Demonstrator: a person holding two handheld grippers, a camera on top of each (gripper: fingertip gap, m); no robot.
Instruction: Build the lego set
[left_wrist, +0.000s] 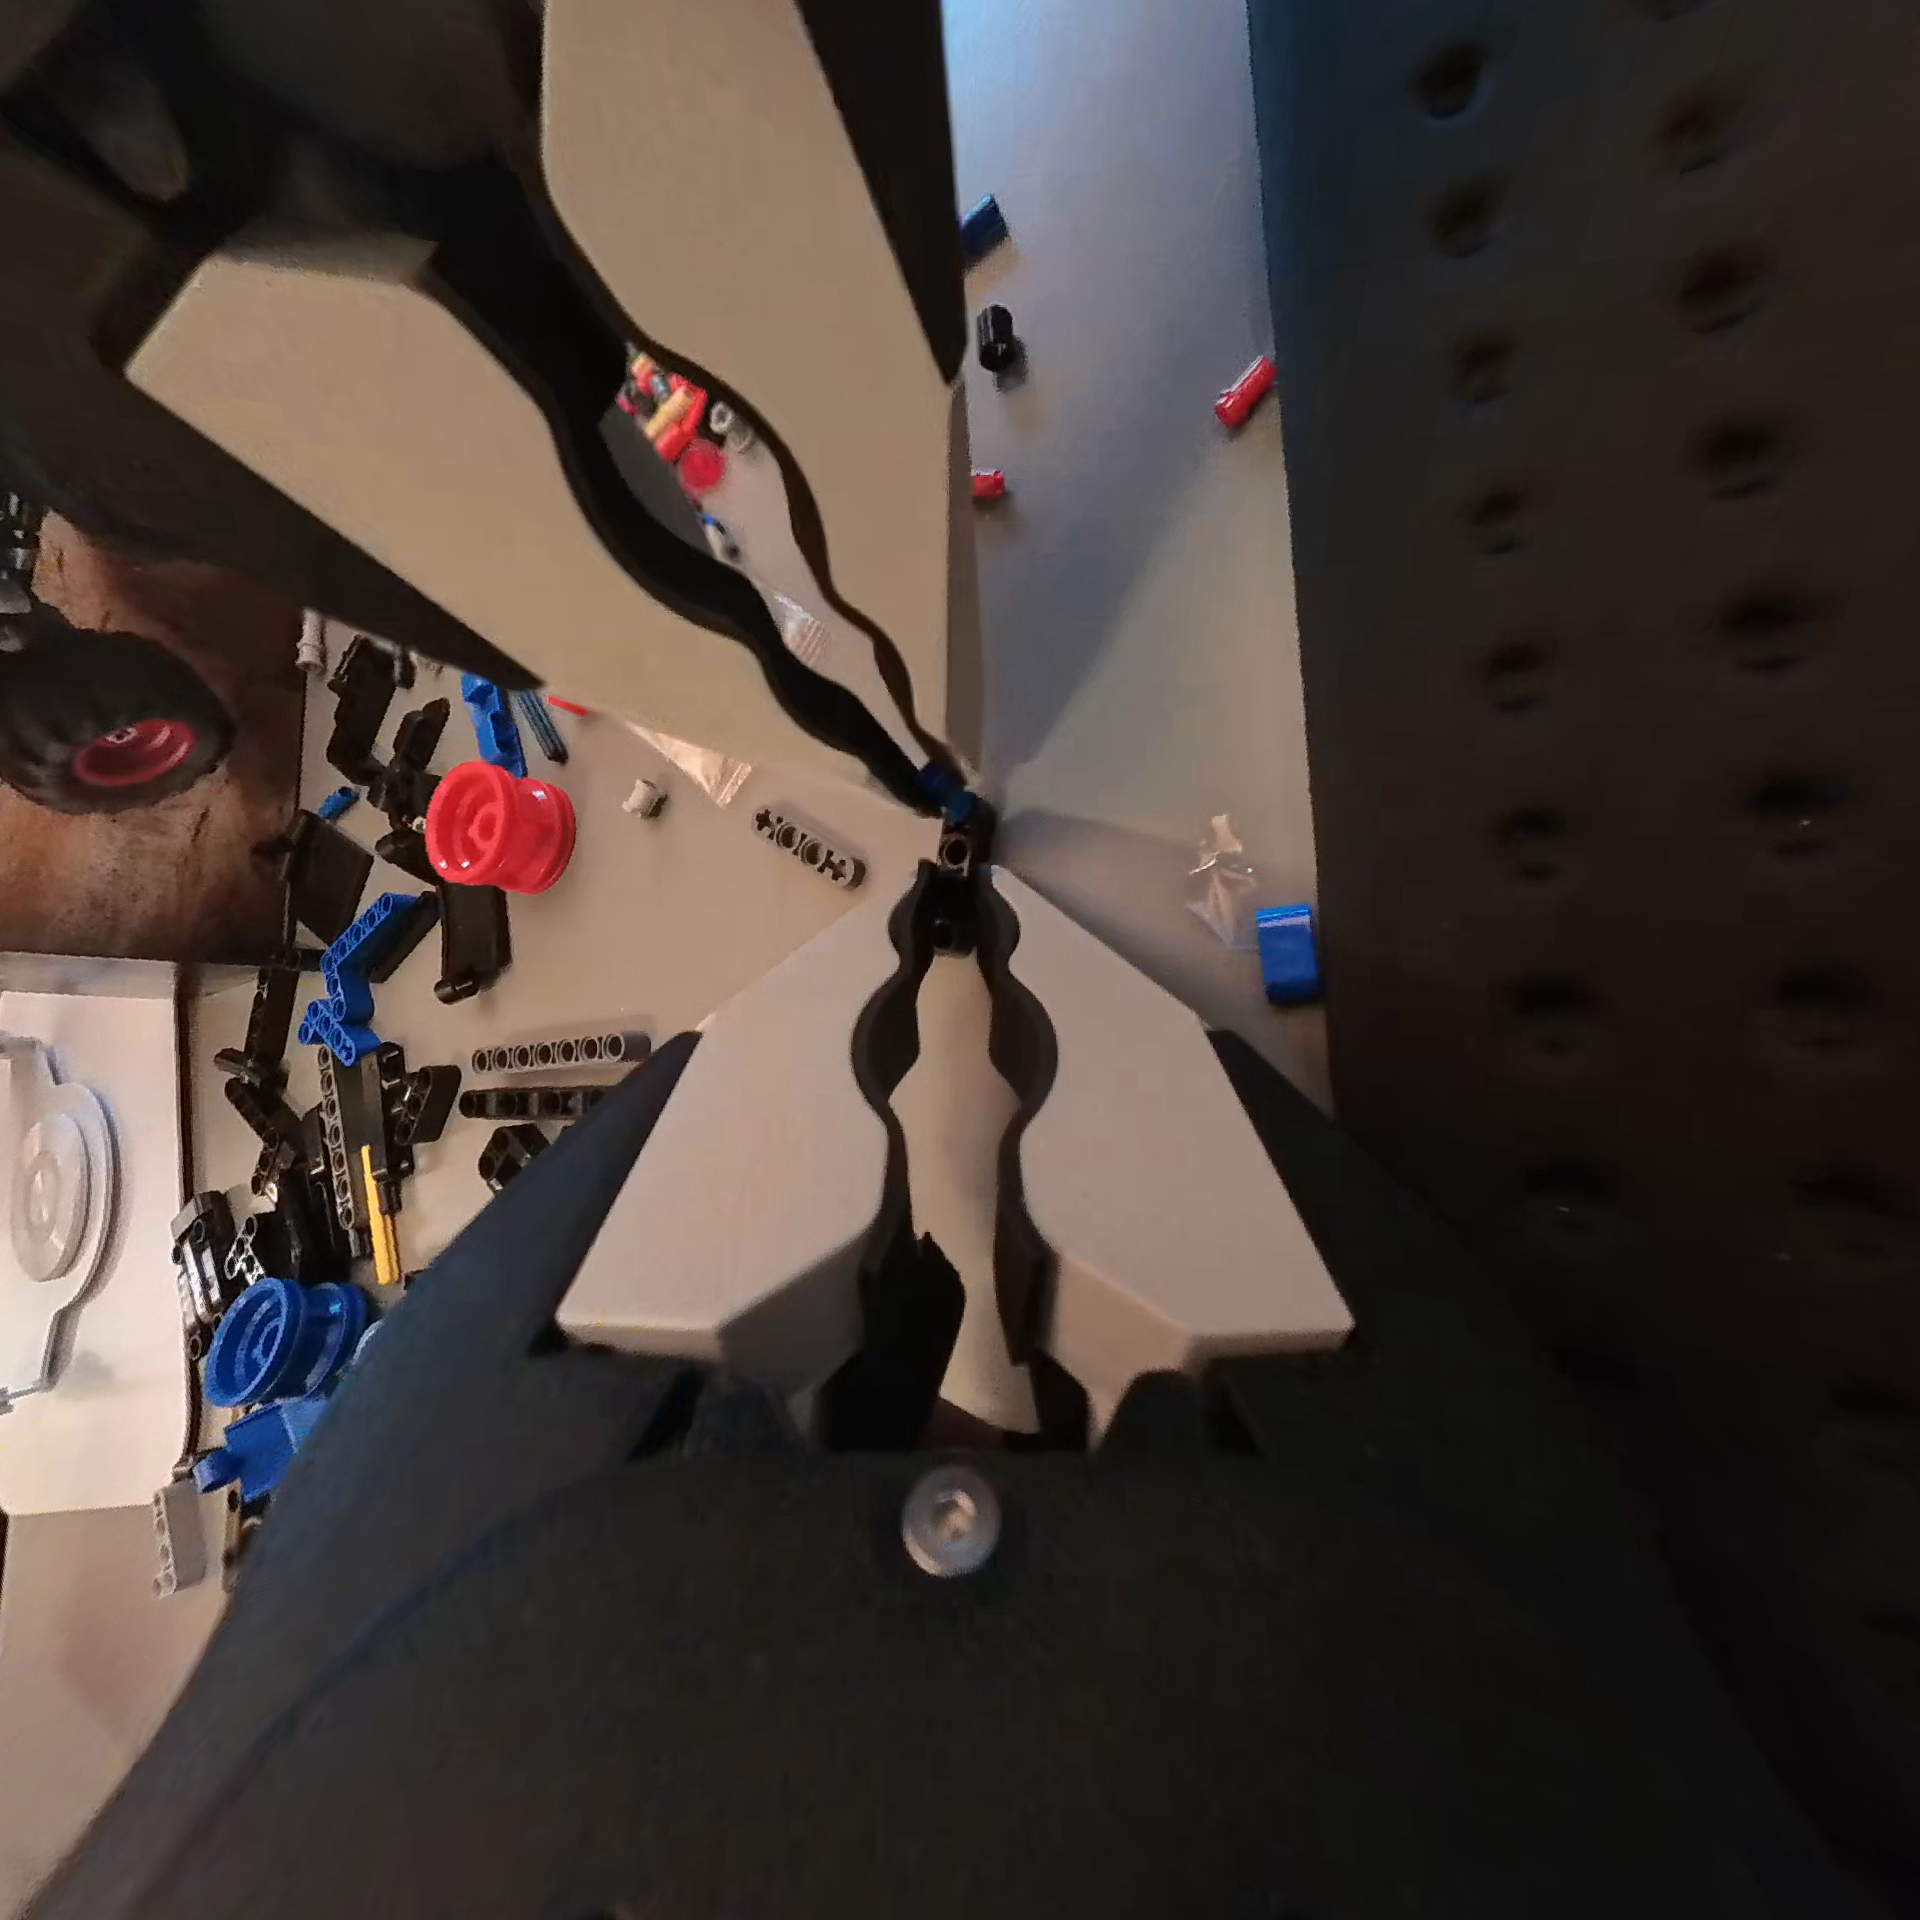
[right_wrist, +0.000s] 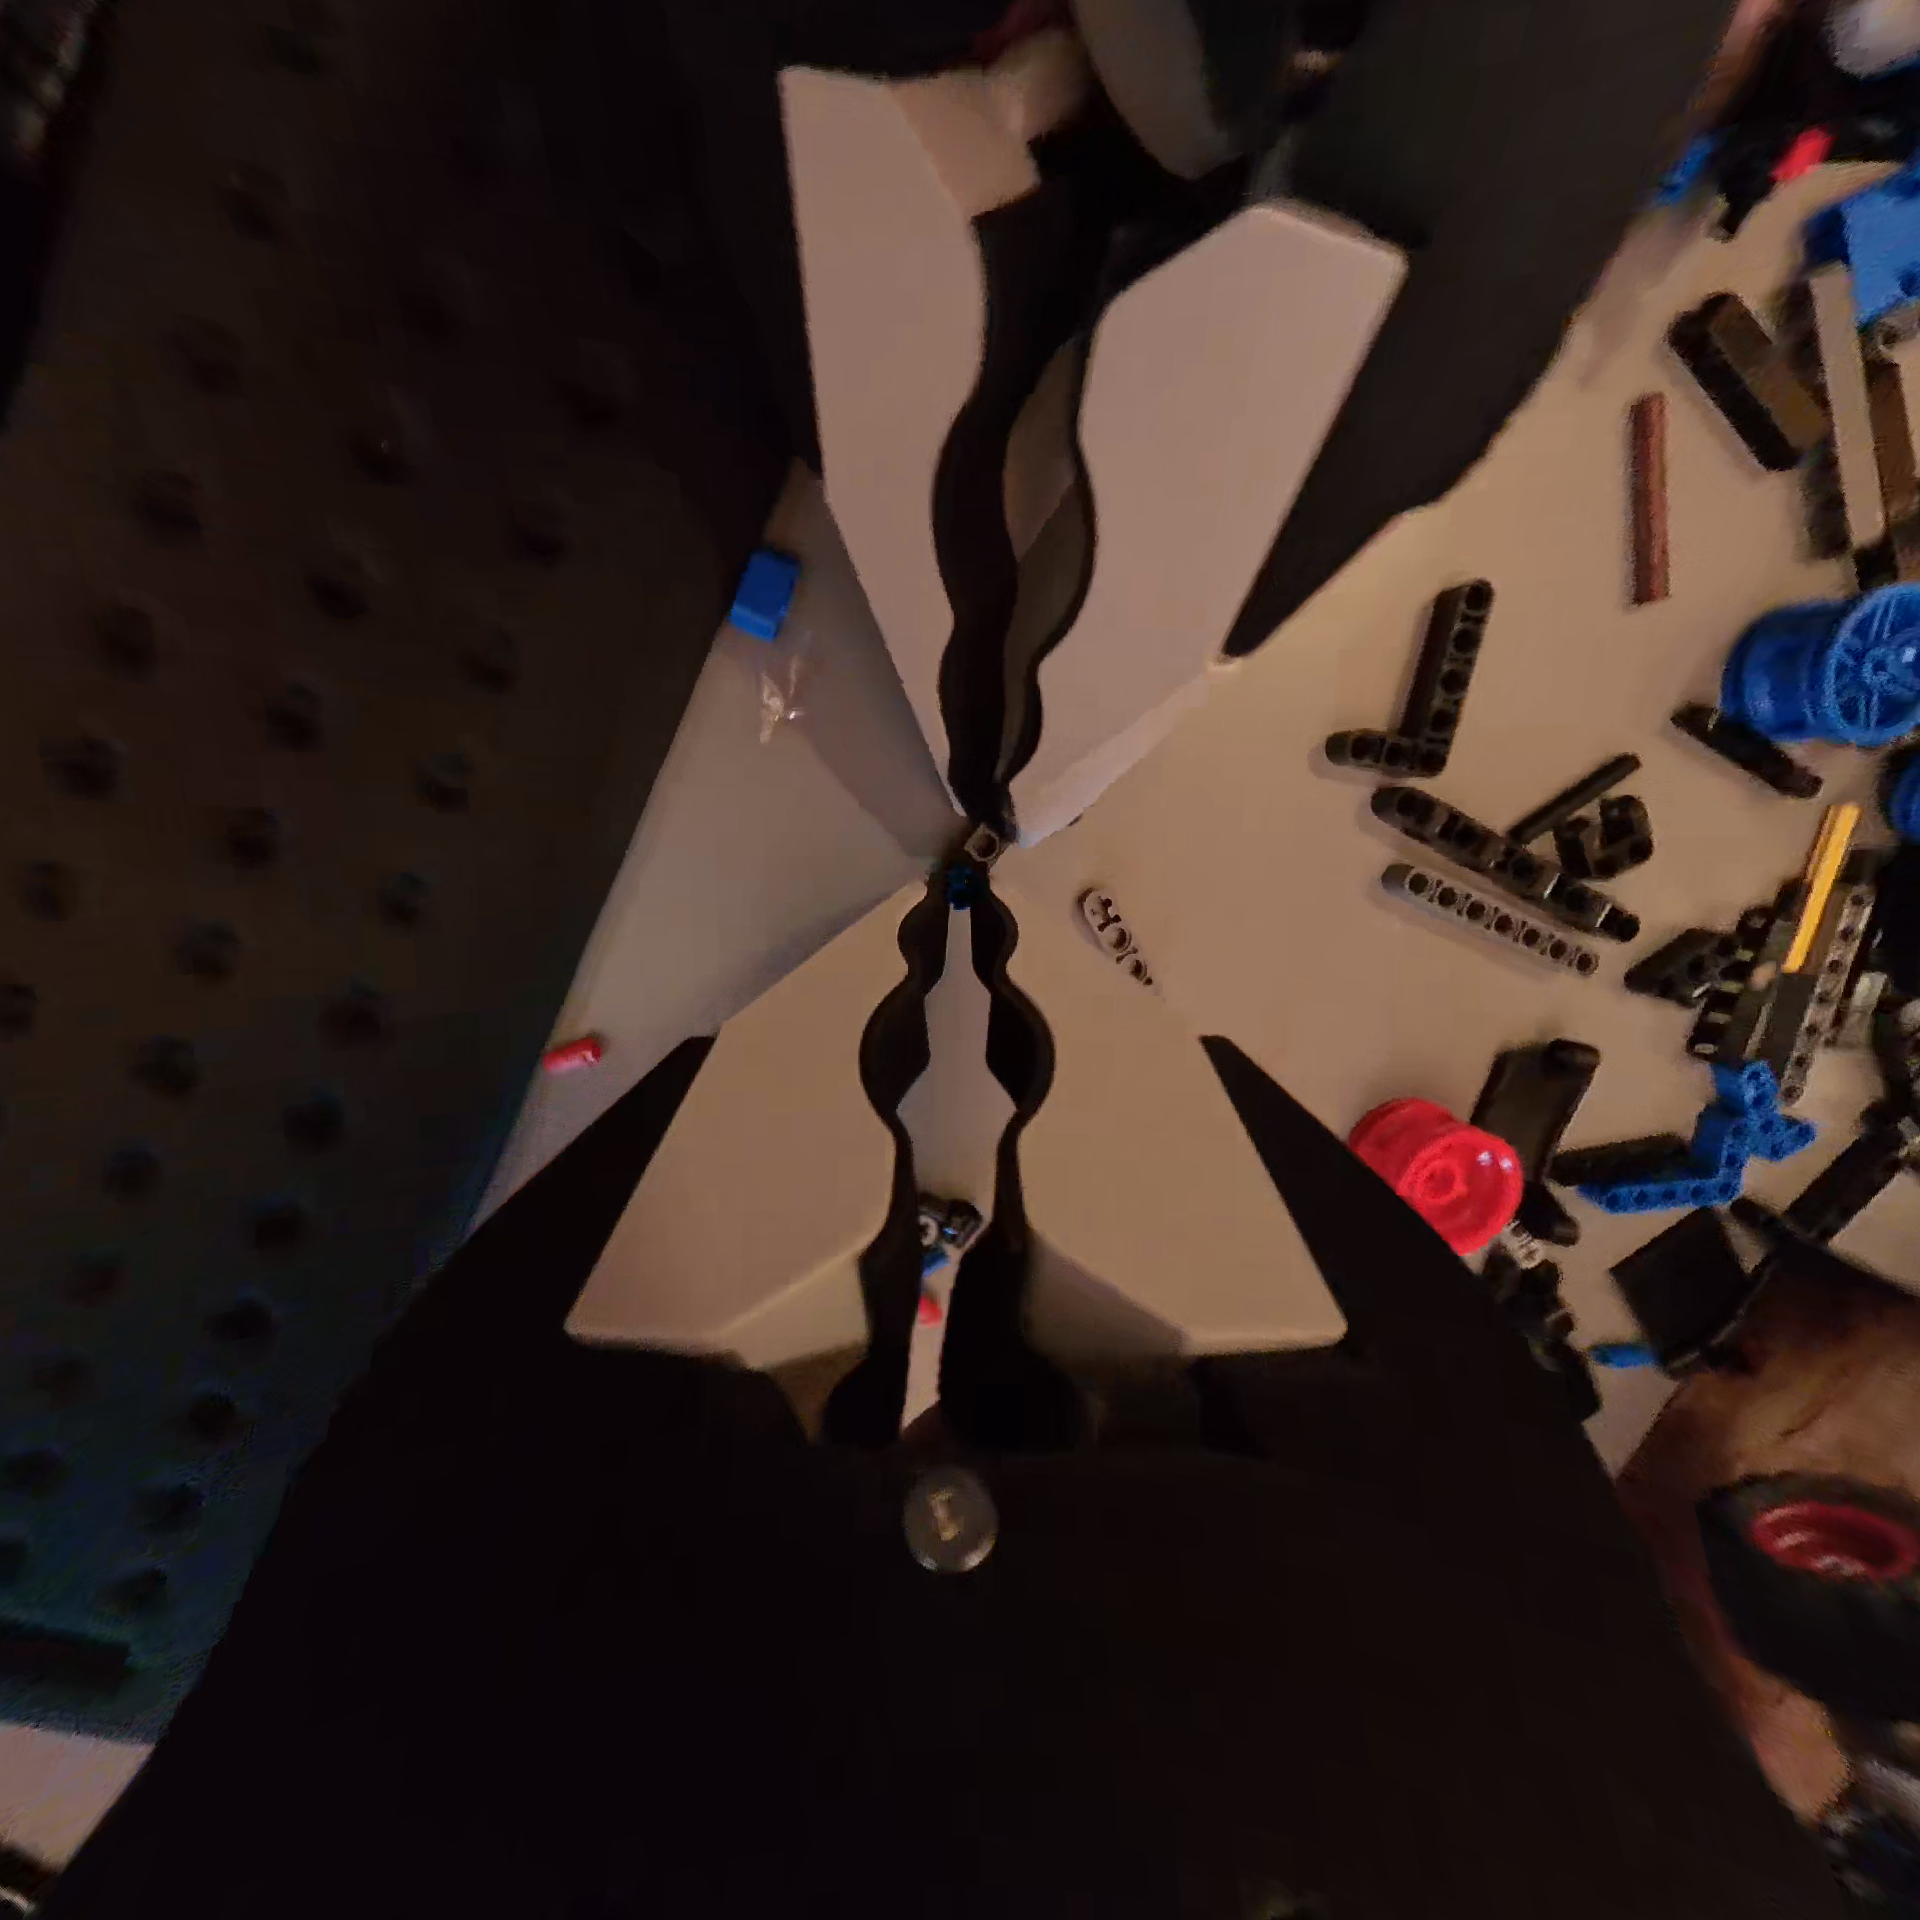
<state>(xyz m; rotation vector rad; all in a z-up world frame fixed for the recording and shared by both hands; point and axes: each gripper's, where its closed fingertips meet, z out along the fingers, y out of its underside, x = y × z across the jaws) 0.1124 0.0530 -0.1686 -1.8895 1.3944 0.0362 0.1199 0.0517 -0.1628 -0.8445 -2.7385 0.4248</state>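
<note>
The pale tabletop (left_wrist: 1122, 623) fills both views. A dark perforated panel (left_wrist: 1621, 831) walls off the right side of the left wrist frame and the left side of the right wrist frame, leaving only a narrow bare strip of table between it and the grippers. The clearest room lies around the grey slotted beam (left_wrist: 808, 850) at mid-frame.

The two grippers meet tip to tip at frame centre. The left gripper (left_wrist: 951, 914), rising from the bottom of its own view, is clamped on a small black connector (left_wrist: 953, 854). The right gripper (right_wrist: 961, 902), which enters the left wrist frame from the upper left, is pinched on a tiny blue pin (right_wrist: 962, 885) that touches the connector's end.

No bin or tray shows; the parts lie loose on the table. A heap of black and blue beams (left_wrist: 343, 1039) sits at the left of the left wrist frame, with a red wheel hub (left_wrist: 499, 826) above it and a blue wheel hub (left_wrist: 281, 1340) below.

Only the left wrist view shows the white sheet (left_wrist: 94, 1195) at its left edge, the black bush (left_wrist: 995, 338) and the red pin (left_wrist: 1245, 393) near the panel. A tyre with a red rim (left_wrist: 125, 743) on a brown surface shows in both. The small blue brick (left_wrist: 1286, 954) beside the panel also appears in both.
</note>
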